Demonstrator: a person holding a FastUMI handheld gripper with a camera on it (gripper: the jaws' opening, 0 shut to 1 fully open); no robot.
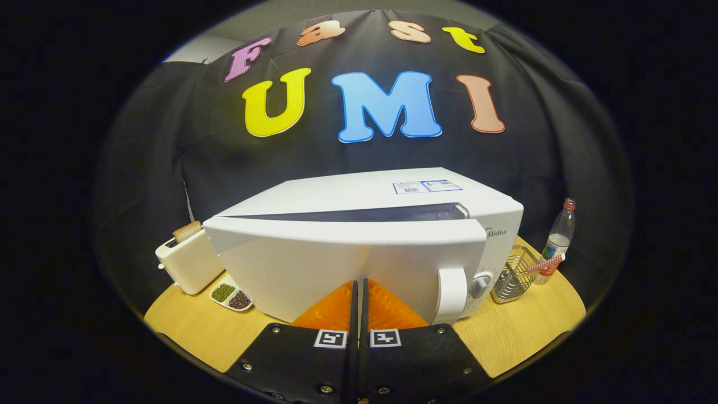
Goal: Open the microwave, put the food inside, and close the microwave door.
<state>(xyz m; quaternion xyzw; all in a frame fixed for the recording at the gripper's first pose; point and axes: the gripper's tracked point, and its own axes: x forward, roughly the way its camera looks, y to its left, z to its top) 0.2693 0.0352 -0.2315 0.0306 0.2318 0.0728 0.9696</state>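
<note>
Lower centre, the gripper (359, 292) has its fingers pressed together, tips against the white microwave's nearly-shut door (336, 269). The door's white vertical handle (451, 294) stands just right of them; pushing straight ahead should latch it.

Black cloth wall (168, 140) fills the upper frame, pale ceiling (314, 14) above it; round wood table (516, 331) across the bottom.
</note>
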